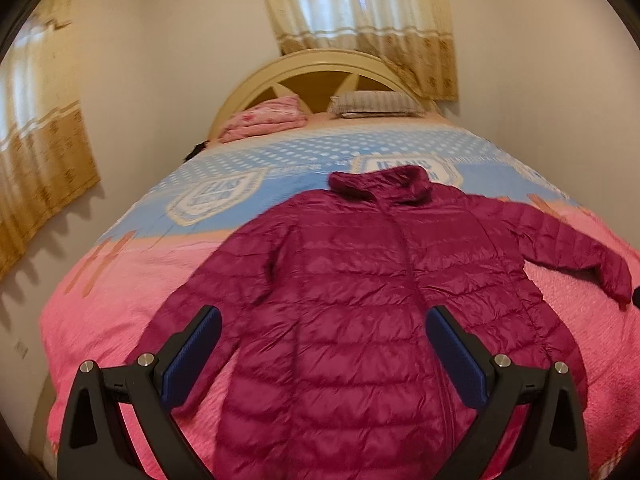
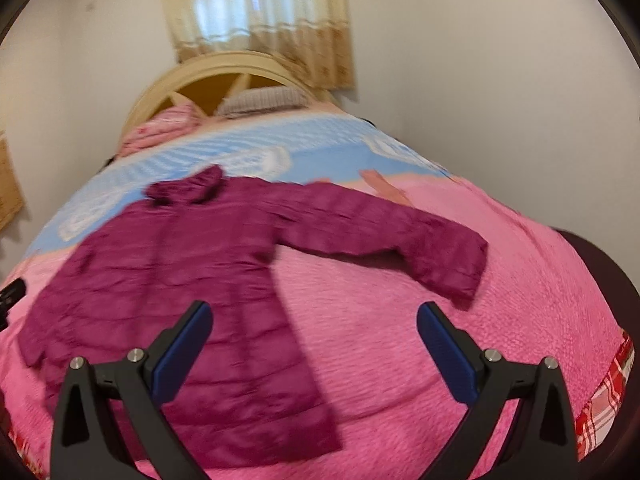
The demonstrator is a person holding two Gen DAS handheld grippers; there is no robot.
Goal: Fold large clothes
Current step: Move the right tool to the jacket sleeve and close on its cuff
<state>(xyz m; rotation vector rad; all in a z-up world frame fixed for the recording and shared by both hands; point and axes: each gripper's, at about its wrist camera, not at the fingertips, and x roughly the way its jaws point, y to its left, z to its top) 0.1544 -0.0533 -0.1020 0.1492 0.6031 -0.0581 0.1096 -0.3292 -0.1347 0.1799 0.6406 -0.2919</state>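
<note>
Left wrist view shows the puffy magenta jacket (image 1: 360, 280) spread flat, front up, on the bed (image 1: 100, 320). Both the left gripper (image 1: 323, 344) and right gripper (image 2: 314, 340) hover with fingers apart, holding nothing. Slick quilted fabric could slip from a shallow pinch, or a sleeve (image 2: 400, 240) could drag and bunch.

Bare pink bedspread (image 2: 380, 320) lay open between the magenta puffer jacket (image 1: 360, 300) body and its outstretched right sleeve (image 2: 400, 240); nothing stood on that wedge. A strip of bedspread was also free along the jacket's left side. The blue patterned sheet (image 1: 280, 152) beyond the collar was clear up to the folded pink blanket (image 1: 264, 120) and the striped pillow (image 1: 376, 105), both against the curved headboard (image 1: 312, 60). Walls closed in on both sides of the bed. Left gripper (image 1: 323, 340) and right gripper (image 2: 314, 340) hung above the bed, jaws spread wide, touching nothing.
</note>
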